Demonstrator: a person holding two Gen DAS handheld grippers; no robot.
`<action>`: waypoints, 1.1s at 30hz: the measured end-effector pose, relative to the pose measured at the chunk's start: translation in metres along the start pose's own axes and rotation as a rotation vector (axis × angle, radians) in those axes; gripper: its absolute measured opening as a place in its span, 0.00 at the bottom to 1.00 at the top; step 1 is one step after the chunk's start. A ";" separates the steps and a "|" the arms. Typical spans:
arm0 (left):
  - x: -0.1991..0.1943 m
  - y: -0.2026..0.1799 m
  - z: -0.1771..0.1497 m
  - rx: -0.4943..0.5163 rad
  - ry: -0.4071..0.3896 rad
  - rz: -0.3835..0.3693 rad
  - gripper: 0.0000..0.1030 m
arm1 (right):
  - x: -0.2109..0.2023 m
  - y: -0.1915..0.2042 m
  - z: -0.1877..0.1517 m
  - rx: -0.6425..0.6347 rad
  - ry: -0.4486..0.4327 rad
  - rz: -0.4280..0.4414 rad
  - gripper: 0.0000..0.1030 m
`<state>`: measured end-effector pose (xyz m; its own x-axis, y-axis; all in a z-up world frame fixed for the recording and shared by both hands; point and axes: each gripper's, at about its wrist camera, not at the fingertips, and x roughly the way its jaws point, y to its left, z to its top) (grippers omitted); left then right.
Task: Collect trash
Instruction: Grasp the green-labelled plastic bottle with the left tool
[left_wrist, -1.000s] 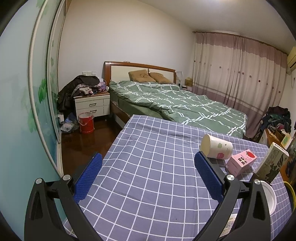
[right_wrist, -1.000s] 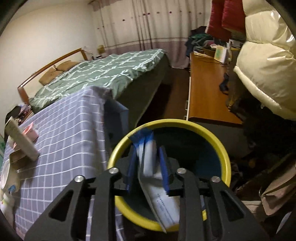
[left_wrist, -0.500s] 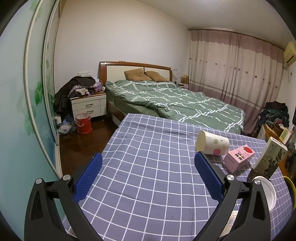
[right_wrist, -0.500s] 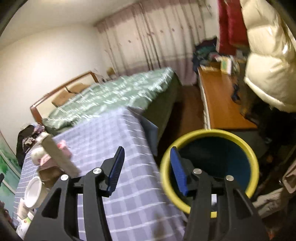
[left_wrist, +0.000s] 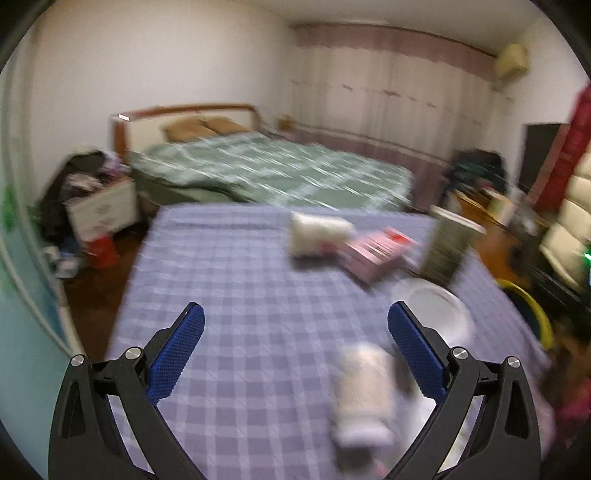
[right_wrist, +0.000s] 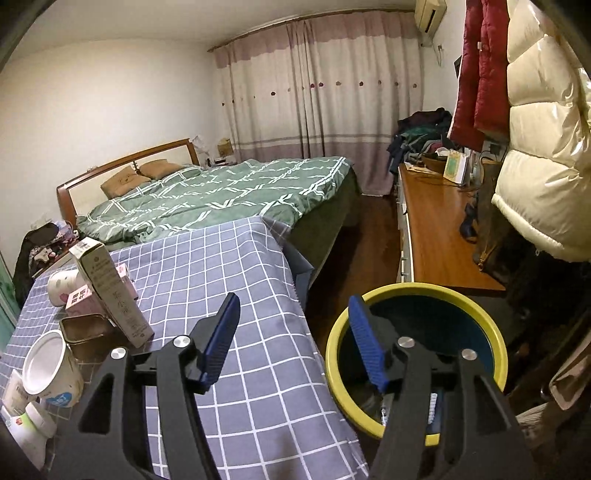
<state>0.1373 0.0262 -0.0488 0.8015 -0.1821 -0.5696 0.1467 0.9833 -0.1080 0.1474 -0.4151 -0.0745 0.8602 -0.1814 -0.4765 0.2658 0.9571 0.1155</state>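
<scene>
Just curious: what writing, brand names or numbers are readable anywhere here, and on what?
Nothing reads with certainty.
Tall carton: pale characters down its side, too small to read.
Pink box: dark printed patch, illegible.
White tub: blue mark, too small.
Bottle: red label, too small and cut off at the edge.
Left wrist view: all blurred.

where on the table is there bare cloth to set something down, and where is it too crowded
Bare cloth runs along the table's bed-side end and the edge nearest the yellow bin, under the open right hand-held gripper. It is crowded at the far side: tall carton, pink box, tipped cup, metal tin, white tub.
</scene>
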 end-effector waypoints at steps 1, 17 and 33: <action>-0.006 -0.005 -0.005 0.012 0.016 -0.030 0.95 | 0.000 -0.001 0.001 0.002 -0.004 0.001 0.57; -0.027 -0.076 -0.102 0.167 0.189 -0.180 0.79 | -0.005 0.001 0.000 -0.001 -0.015 0.023 0.58; -0.037 -0.080 -0.096 0.265 0.123 -0.161 0.52 | -0.003 0.004 -0.001 -0.012 0.006 0.036 0.58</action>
<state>0.0407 -0.0465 -0.0971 0.6821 -0.3180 -0.6584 0.4244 0.9055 0.0023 0.1456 -0.4110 -0.0737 0.8667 -0.1452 -0.4773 0.2290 0.9658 0.1220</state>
